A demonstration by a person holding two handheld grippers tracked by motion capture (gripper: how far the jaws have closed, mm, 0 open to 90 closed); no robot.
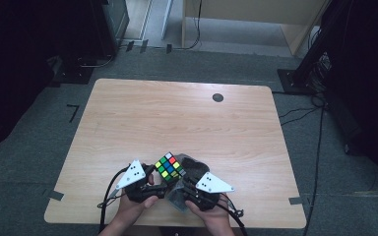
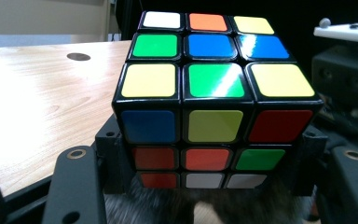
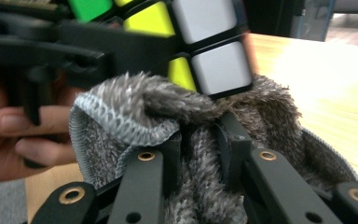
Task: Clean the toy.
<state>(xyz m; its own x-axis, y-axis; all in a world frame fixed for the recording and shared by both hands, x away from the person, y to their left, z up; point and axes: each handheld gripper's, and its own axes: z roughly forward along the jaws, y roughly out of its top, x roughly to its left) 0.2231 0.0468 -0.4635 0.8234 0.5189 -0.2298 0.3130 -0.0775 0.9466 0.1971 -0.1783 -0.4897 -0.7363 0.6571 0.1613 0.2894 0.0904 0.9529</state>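
The Rubik's cube [image 1: 170, 166] sat near the front edge of the wooden table [image 1: 177, 118], lifted a little off it. The left gripper [image 1: 153, 173] squeezed it tight from both sides. The right gripper [image 1: 187, 184] was just beside the cube and lower, pinching a fuzzy grey cloth [image 3: 168, 112]. The cloth touched the cube's underside. The cube was mixed up, with yellow, green, blue, red and white squares in black edges.
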